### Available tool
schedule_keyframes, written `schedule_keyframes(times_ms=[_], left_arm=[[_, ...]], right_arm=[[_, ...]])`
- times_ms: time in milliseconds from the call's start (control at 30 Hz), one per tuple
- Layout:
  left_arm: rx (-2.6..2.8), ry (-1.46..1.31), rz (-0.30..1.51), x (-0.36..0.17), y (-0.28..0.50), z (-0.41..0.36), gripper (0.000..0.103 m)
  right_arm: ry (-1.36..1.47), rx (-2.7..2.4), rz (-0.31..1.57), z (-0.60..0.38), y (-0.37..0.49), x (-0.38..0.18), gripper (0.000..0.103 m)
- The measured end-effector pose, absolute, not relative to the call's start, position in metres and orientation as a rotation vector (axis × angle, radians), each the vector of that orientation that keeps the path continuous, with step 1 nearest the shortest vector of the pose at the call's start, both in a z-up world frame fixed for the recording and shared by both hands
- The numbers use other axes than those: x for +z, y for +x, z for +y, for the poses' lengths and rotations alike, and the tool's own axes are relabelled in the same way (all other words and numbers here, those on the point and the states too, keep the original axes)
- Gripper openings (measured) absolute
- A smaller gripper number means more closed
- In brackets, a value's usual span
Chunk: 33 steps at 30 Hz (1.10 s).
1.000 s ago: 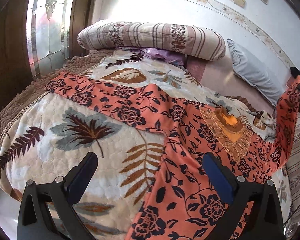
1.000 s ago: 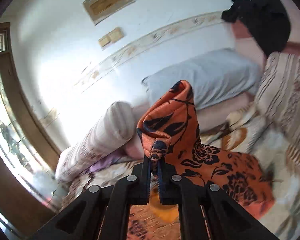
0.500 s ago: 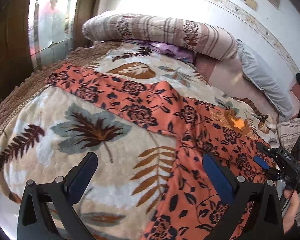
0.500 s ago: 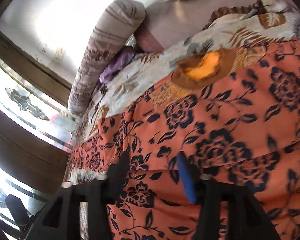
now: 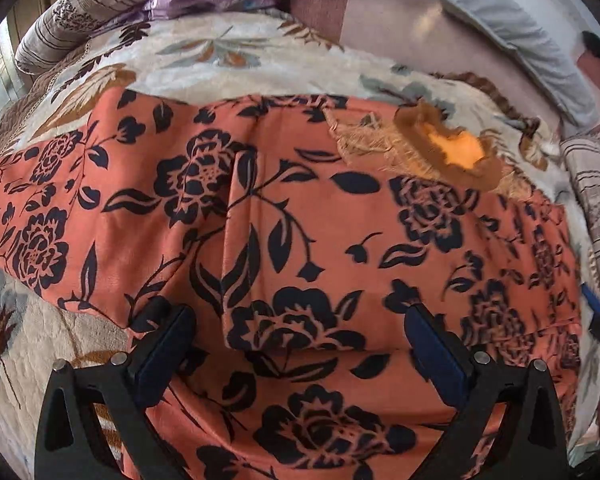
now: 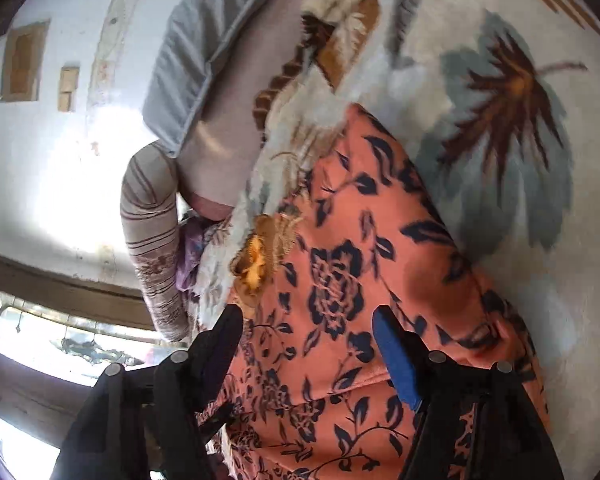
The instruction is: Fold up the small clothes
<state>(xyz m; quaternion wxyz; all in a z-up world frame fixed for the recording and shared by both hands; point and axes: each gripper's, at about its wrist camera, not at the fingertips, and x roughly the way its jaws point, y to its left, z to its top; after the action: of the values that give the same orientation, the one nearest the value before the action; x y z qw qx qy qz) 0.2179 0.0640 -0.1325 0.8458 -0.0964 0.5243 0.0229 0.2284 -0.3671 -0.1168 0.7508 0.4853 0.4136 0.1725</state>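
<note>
Orange floral garment (image 5: 300, 240) lies spread on the leaf-print quilt (image 5: 228, 60), filling the space ahead of and between both pairs of jaws. A second ago its right sleeve was pinched shut in the right gripper and held up in the air; now that sleeve lies folded across the body, its edge forming a raised flap just ahead of the left gripper (image 5: 298, 346). The right gripper (image 6: 308, 344) has let go and hovers with jaws apart over the cloth, nothing between them. The left gripper has dropped in much closer over the garment, jaws wide and empty too. I'd judge the first sleeve fold done, with the other sleeve, stretching off to the left of the left jaws, still to come in.

Beyond the jaws, the striped bolster (image 5: 100, 4) and grey pillow (image 5: 512, 36) sit at the head of the bed. The brown lace collar (image 5: 440, 148) with its yellow lining shows ahead and right of the left jaws.

No containers are in sight: no basket, box or drawer, so nothing to report inside any.
</note>
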Motion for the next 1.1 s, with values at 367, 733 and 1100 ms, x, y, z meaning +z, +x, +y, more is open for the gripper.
schedule_keyframes(times_ms=[367,733,1100], left_arm=[[0.129,-0.117,1.074,-0.132,0.232,0.052,0.103],[0.123,-0.078,1.047,-0.139,0.233,0.05,0.103],[0.12,-0.056,1.038,-0.142,0.236,0.049,0.103]], right_arm=[[0.81,0.238,0.919,-0.38,0.293,-0.097,0.079],[0.38,0.087,1.12,-0.349,0.343,-0.129,0.022],[0.32,-0.104,1.036,-0.358,0.334,-0.113,0.02]])
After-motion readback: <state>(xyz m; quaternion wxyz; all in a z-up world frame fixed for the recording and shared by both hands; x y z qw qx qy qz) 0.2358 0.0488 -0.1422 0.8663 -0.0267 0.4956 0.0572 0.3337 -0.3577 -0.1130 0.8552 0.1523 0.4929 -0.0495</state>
